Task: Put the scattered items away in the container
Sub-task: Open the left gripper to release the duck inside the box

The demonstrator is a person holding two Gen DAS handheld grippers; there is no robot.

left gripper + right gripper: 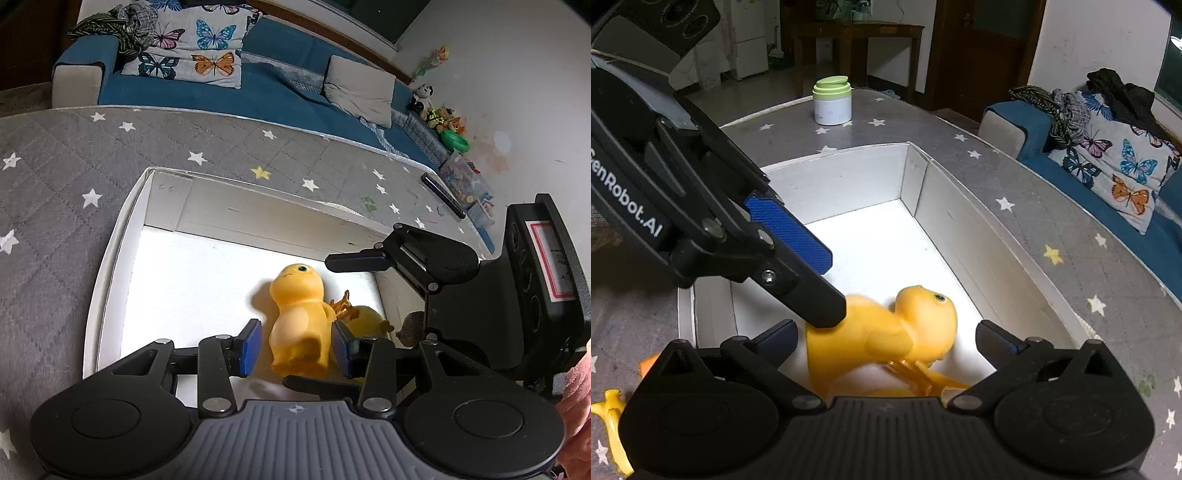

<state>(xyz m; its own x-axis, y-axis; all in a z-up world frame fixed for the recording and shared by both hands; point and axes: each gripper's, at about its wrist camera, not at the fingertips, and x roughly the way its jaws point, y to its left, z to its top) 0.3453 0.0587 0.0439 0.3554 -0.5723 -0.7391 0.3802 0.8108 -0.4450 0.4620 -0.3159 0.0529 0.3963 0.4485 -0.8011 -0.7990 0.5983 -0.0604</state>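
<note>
The left gripper (pixel 295 341) reaches down into the white box (pixel 110 258) from the lower edge of its own view. Its blue-padded fingers (pixel 249 347) stand on either side of the yellow toy figure's (pixel 299 317) lower body; a narrow gap shows at the left pad, and at the right pad contact cannot be told. The toy lies on the box floor, head toward the middle of the frame.

In the right wrist view the left gripper comes in from the upper left, slanting down to the toy (pixel 886 332), one black finger tip over its body. The right gripper (pixel 886 341) sits low at the bottom of that frame, its fingers (pixel 997 339) spread wide with nothing between them, at the box's (pixel 960 206) near end.

Only the left view shows a second yellow toy (pixel 369 319) and a brown spiky ball (pixel 412 326) at the right of the box floor, and a blue sofa (pixel 273 85) at the top. Only the right view shows a green-lidded jar (pixel 832 100) on the star-patterned surface (pixel 1089 277) near the top centre, and a yellow banana-like toy (pixel 613 417) outside the box at lower left.
</note>
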